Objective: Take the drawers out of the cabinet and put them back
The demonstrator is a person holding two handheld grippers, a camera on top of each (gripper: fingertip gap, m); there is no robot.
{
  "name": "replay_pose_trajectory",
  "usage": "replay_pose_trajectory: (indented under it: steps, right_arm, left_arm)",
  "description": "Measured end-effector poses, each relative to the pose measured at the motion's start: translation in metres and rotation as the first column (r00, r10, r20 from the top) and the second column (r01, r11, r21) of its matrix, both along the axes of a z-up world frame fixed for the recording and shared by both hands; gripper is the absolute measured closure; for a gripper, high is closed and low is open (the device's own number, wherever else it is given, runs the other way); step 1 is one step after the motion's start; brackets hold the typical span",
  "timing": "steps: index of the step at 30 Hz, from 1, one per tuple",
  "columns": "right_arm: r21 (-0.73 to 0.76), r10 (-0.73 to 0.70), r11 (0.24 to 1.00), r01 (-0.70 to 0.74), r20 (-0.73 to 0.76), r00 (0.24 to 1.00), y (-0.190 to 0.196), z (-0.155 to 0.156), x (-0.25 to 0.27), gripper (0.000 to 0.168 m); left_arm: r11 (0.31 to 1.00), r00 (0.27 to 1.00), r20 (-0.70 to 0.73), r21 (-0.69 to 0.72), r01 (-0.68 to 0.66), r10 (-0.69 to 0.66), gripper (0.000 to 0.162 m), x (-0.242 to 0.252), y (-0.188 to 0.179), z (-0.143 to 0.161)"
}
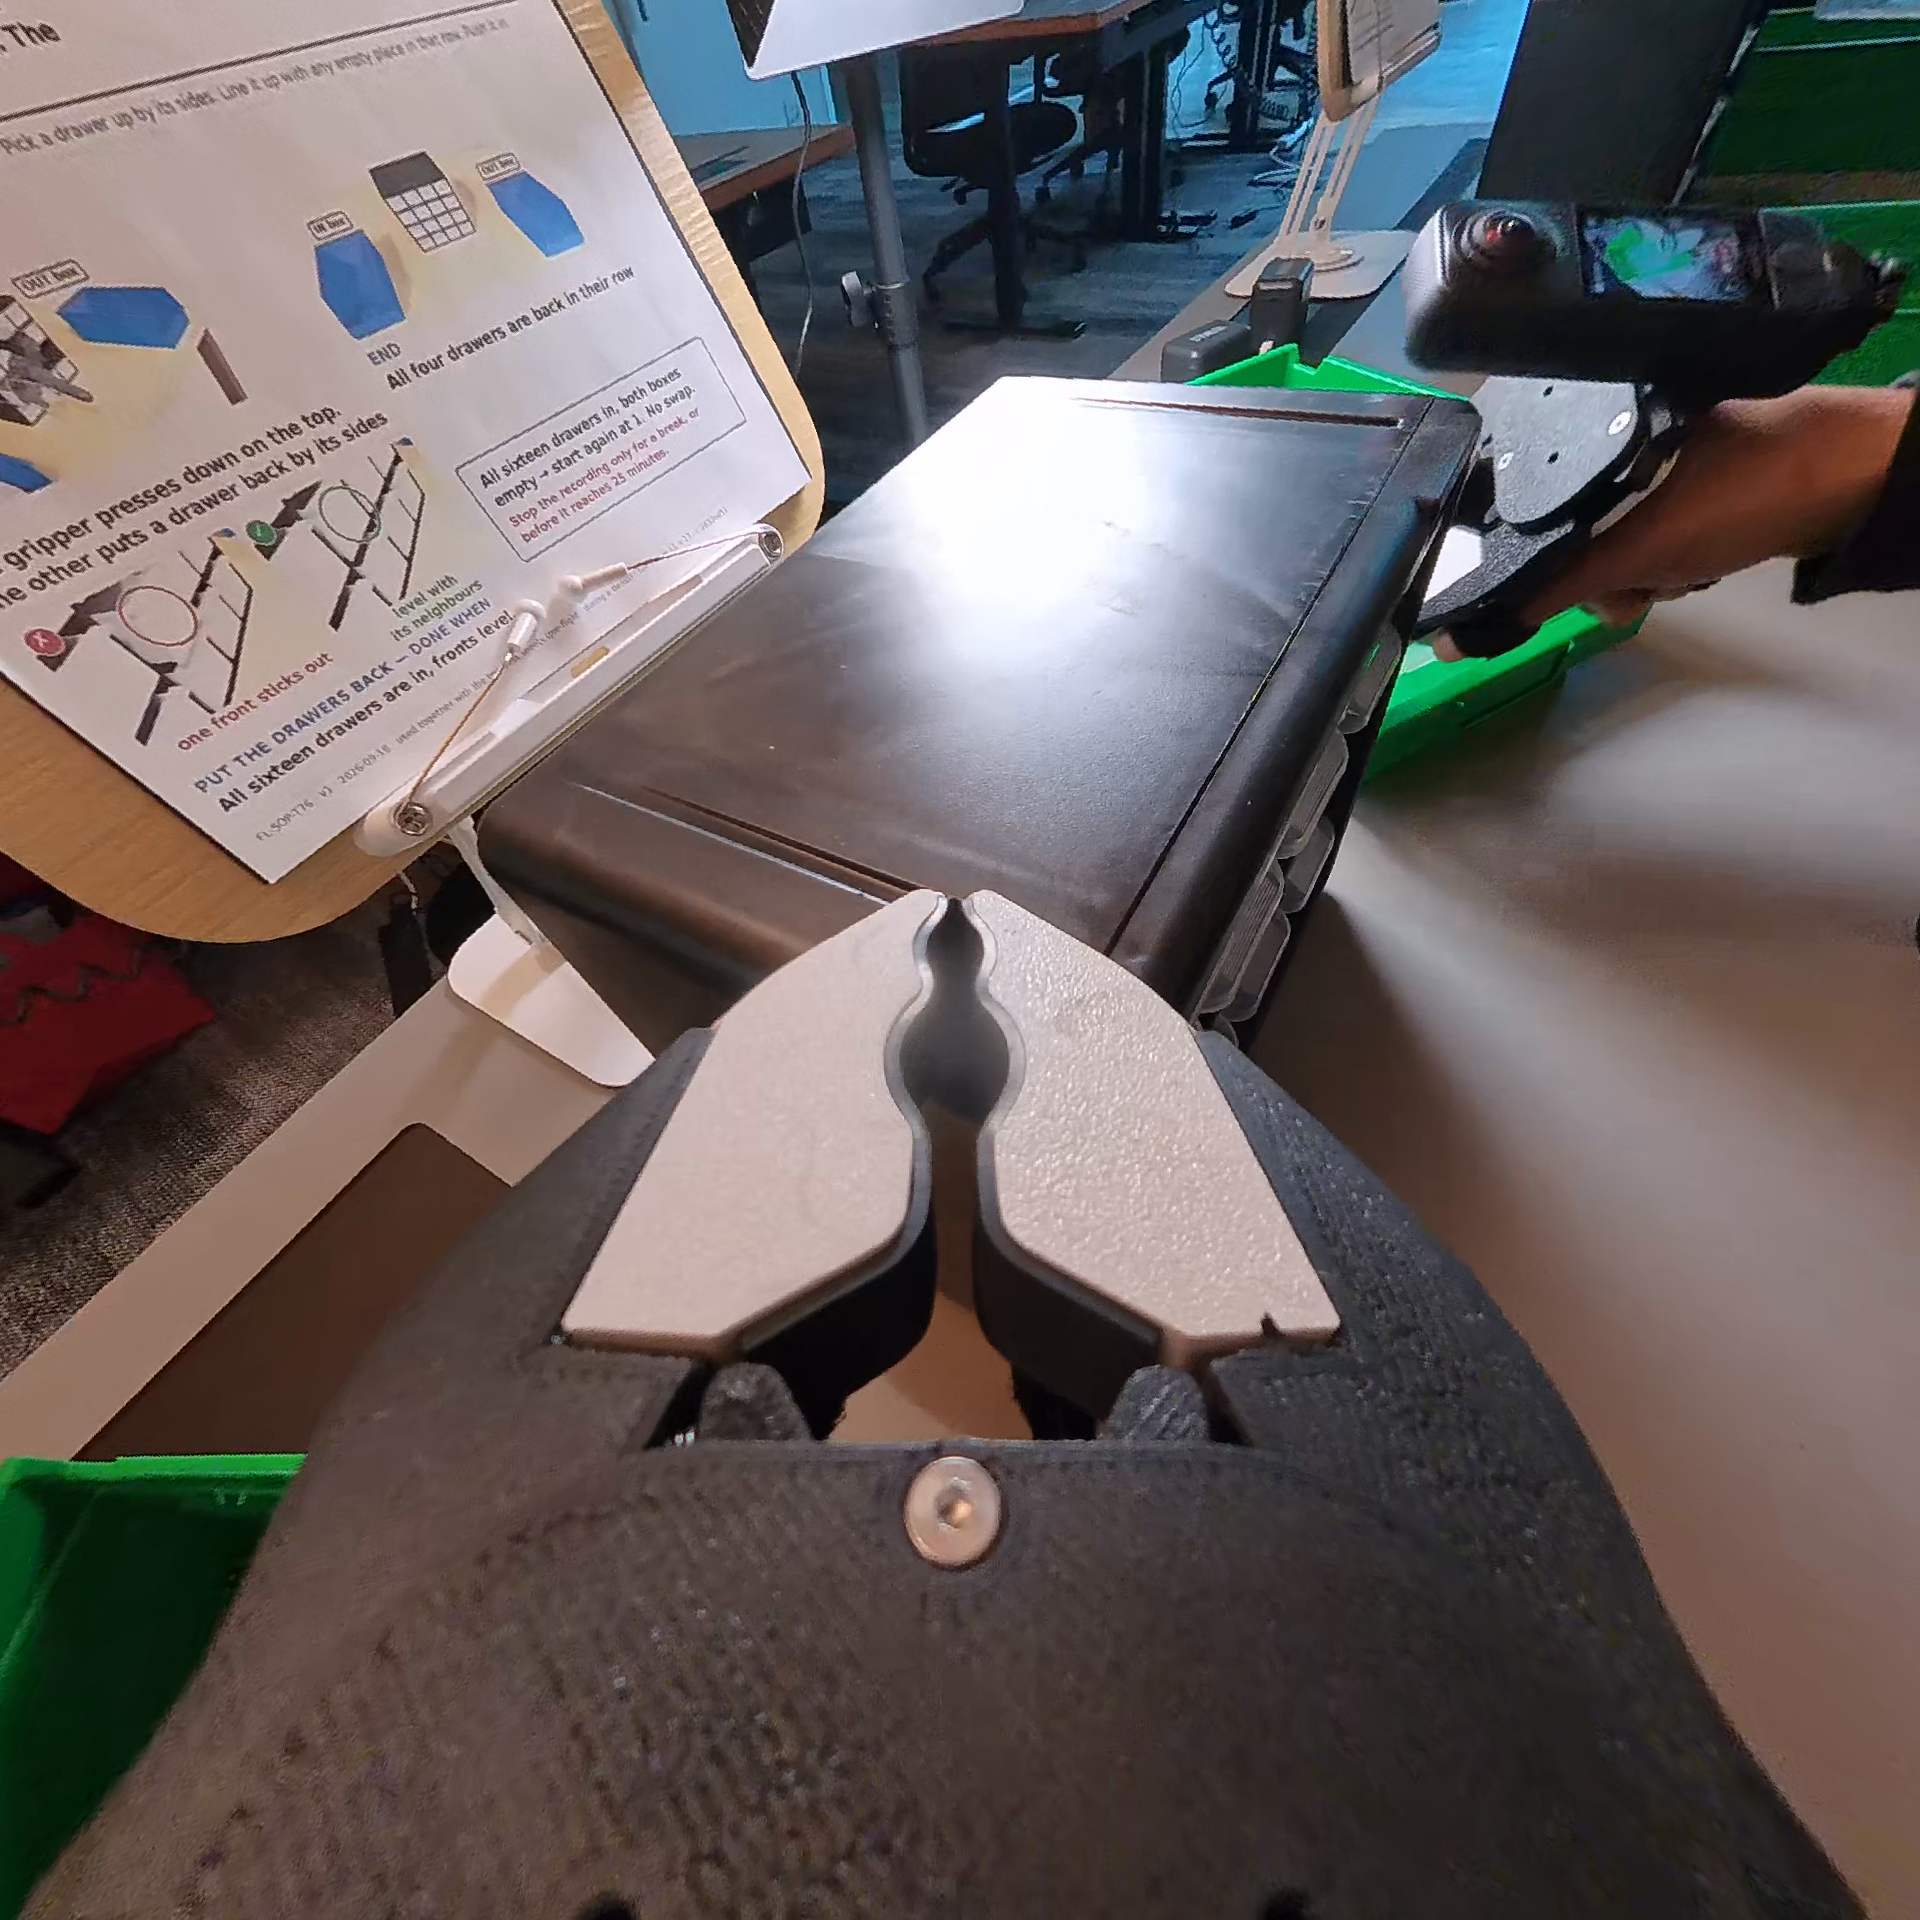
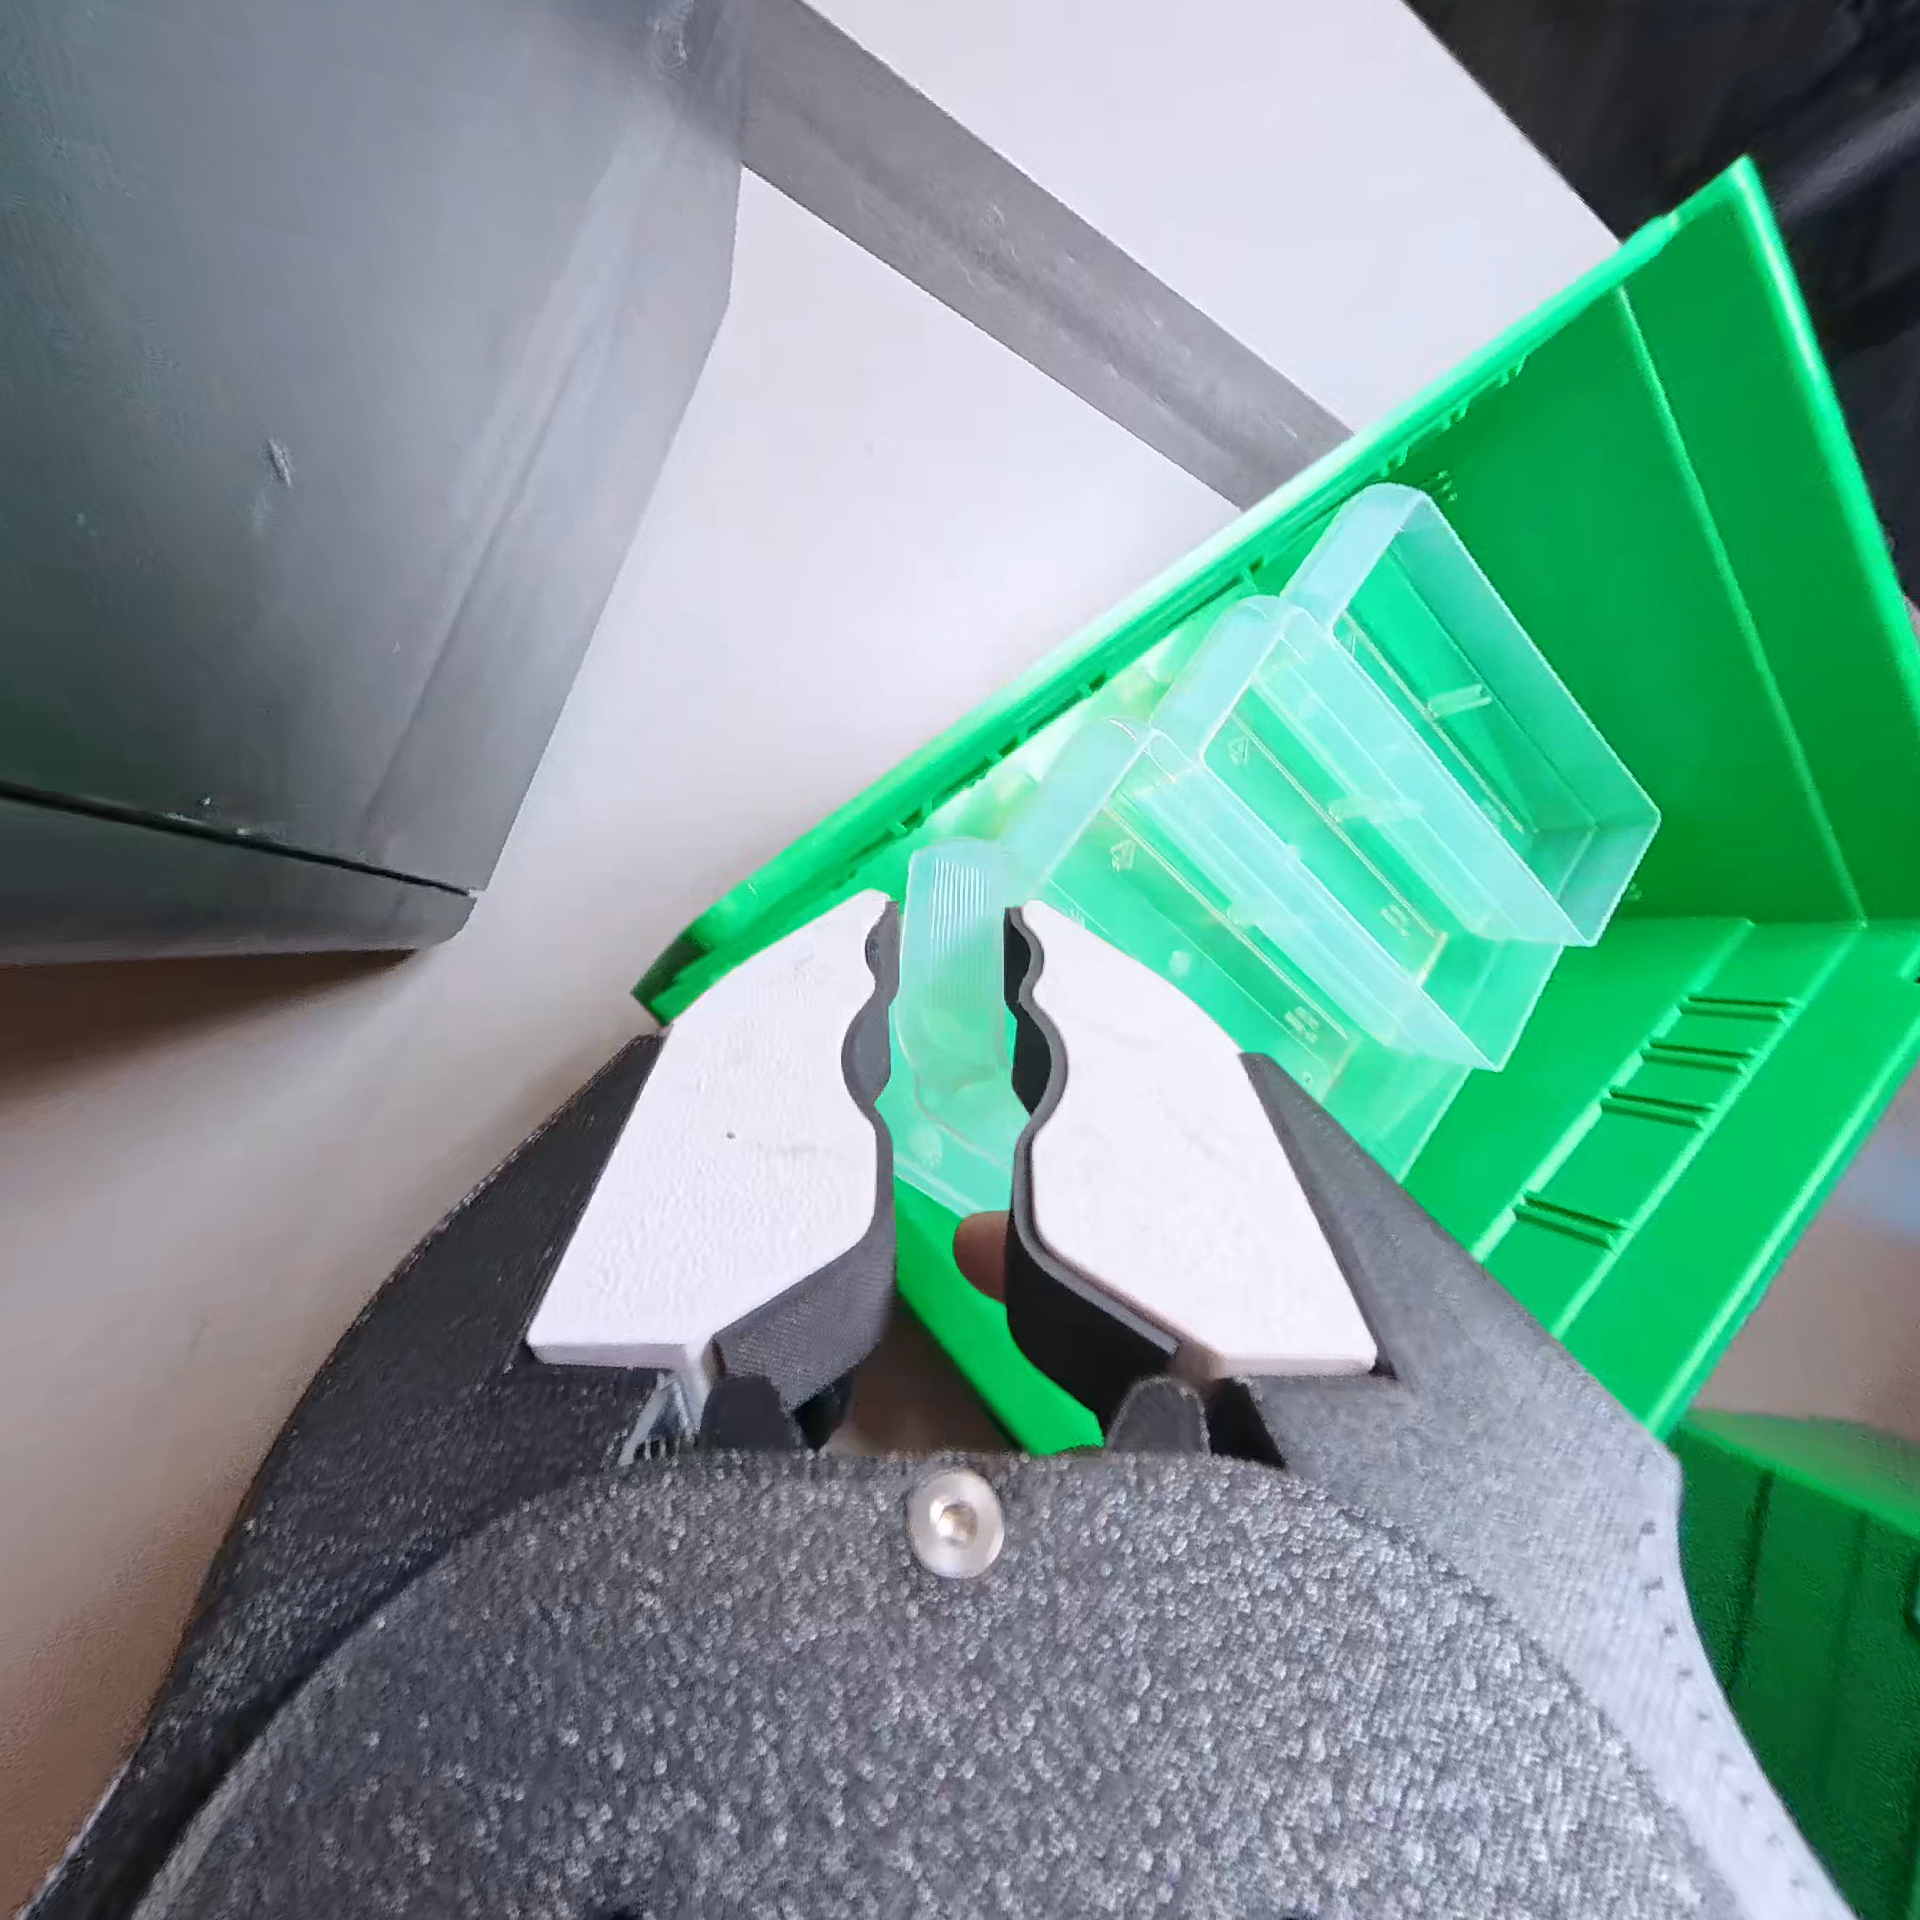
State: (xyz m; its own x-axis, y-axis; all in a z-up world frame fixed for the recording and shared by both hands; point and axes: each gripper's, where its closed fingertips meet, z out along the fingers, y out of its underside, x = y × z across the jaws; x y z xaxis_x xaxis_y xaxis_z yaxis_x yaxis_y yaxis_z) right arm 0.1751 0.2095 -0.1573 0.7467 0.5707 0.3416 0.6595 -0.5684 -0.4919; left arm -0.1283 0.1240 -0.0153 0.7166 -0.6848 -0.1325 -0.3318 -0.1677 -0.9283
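The black cabinet point(image 1: 1039, 644) stands on the pale table, with clear drawer fronts point(image 1: 1273, 904) showing along its right face. My left gripper point(image 1: 951, 906) is shut and empty, its tips at the near edge of the cabinet top. My right gripper point(image 2: 951, 920) is shut on the narrow front of a clear plastic drawer point(image 2: 951, 1049), held over a green bin point(image 2: 1621, 644). Three more clear drawers point(image 2: 1371, 769) lie stacked aslant in that bin. The cabinet's dark side point(image 2: 312, 416) is to the left in the right wrist view. In the left wrist view a hand holds the right gripper's body point(image 1: 1558, 478) beyond the cabinet; its fingers are hidden.
A wooden board with an instruction sheet point(image 1: 364, 416) stands on a white stand left of the cabinet. A second green bin point(image 1: 94, 1621) sits at the lower left. The green bin on the right point(image 1: 1475, 696) is behind the cabinet. Desks and chairs stand farther back.
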Motion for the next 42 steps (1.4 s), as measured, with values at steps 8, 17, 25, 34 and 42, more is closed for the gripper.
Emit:
replay_pose_trajectory:
  steps: [8, 17, 25, 34, 42]
  right_arm:
    - [0.034, 0.064, 0.998, -0.06, -0.152, 0.986, -0.003, 0.014, -0.007, 0.136]
    - [-0.133, 0.256, 0.961, -0.241, 0.108, 0.961, -0.019, 0.004, 0.048, 0.144]
    - [-0.247, 0.272, 0.944, -0.218, 0.21, 0.939, -0.008, -0.043, 0.061, 0.166]
    - [-0.155, 0.193, 0.976, -0.15, 0.312, 0.93, 0.027, -0.047, 0.065, 0.168]
    - [-0.04, 0.157, 0.987, -0.153, 0.135, 0.978, 0.019, -0.02, 0.046, 0.158]
  left_arm:
    - [1.0, 1.0, 0.016, -0.008, 0.011, -0.011, 0.162, 0.0, 0.0, 0.0]
    - [1.0, 1.0, 0.016, -0.007, 0.01, -0.01, 0.162, 0.0, 0.0, 0.0]
    - [1.0, 1.0, 0.017, -0.004, 0.012, -0.012, 0.162, 0.0, 0.0, 0.0]
    - [0.999, 0.999, 0.035, -0.015, 0.033, -0.032, 0.161, 0.001, -0.001, 0.0]
    - [0.999, 0.999, 0.036, -0.014, 0.033, -0.032, 0.162, 0.001, -0.001, 0.001]
